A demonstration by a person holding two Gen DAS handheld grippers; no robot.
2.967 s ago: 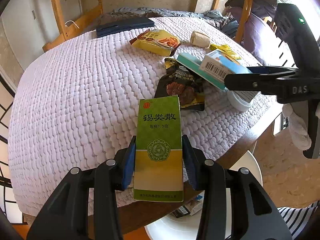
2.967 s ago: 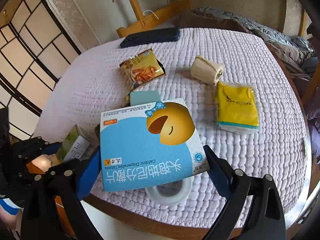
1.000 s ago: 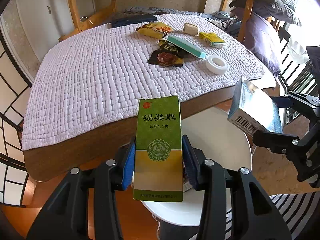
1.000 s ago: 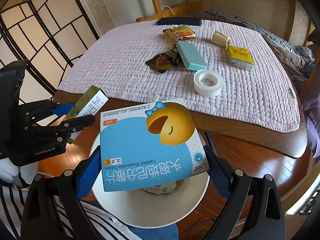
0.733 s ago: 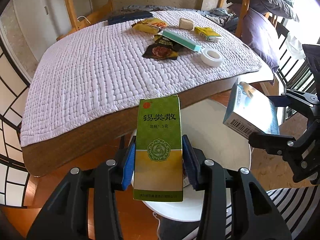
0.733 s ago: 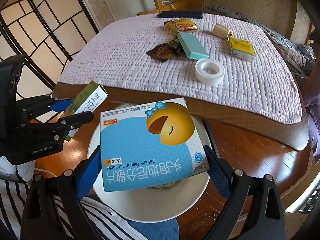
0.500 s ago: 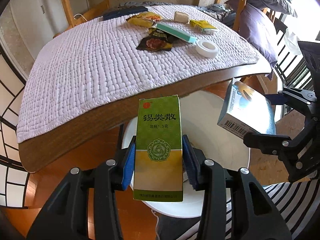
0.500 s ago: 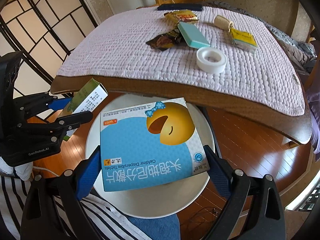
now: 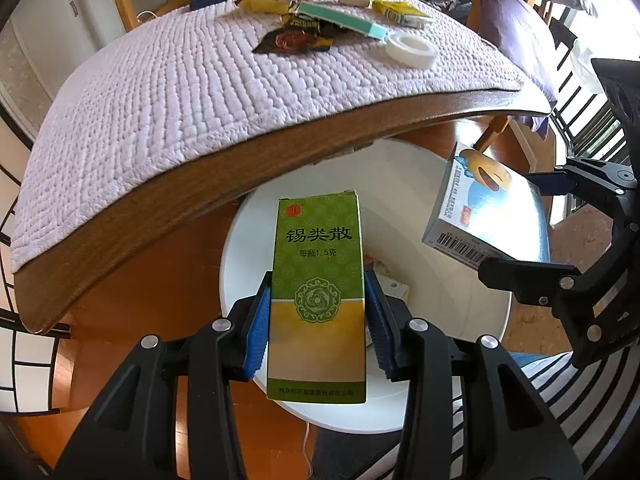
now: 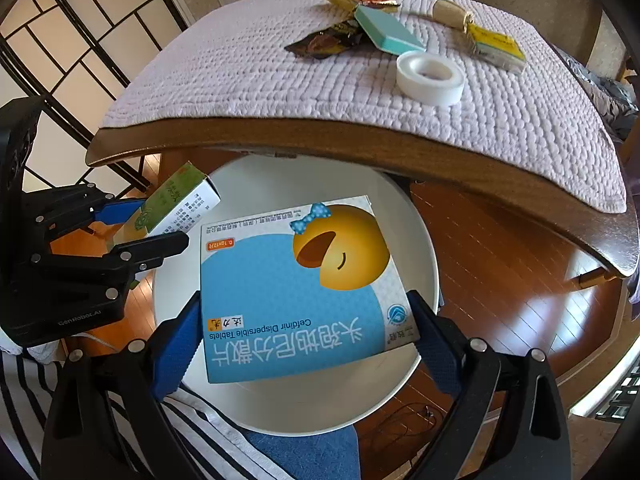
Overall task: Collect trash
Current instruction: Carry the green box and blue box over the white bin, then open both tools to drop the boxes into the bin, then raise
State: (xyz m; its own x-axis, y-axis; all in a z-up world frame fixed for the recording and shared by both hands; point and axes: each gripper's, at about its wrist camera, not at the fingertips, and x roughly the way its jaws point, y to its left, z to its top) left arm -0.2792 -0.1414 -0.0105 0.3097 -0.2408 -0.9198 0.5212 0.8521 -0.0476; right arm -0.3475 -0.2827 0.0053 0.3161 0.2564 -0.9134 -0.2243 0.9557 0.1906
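My left gripper (image 9: 318, 322) is shut on a green medicine box (image 9: 318, 276) and holds it over the white round bin (image 9: 472, 344) below the table edge. My right gripper (image 10: 306, 334) is shut on a blue tablet box (image 10: 296, 300) with a yellow face, also above the bin (image 10: 424, 224). The blue box shows at the right of the left wrist view (image 9: 488, 216); the green box shows at the left of the right wrist view (image 10: 176, 204). Some trash lies in the bin (image 9: 390, 280).
The table with a lilac quilted cover (image 9: 180, 92) is behind and above the bin. On it lie a tape roll (image 10: 430, 76), a teal box (image 10: 386, 30), a dark snack wrapper (image 10: 324, 42), yellow packets (image 10: 496, 46) and a beige roll (image 10: 450, 12). Wooden floor lies around the bin.
Both grippers have moved down and away from the table with their boxes, from over the tabletop to over the white bin. Both grips are unchanged.
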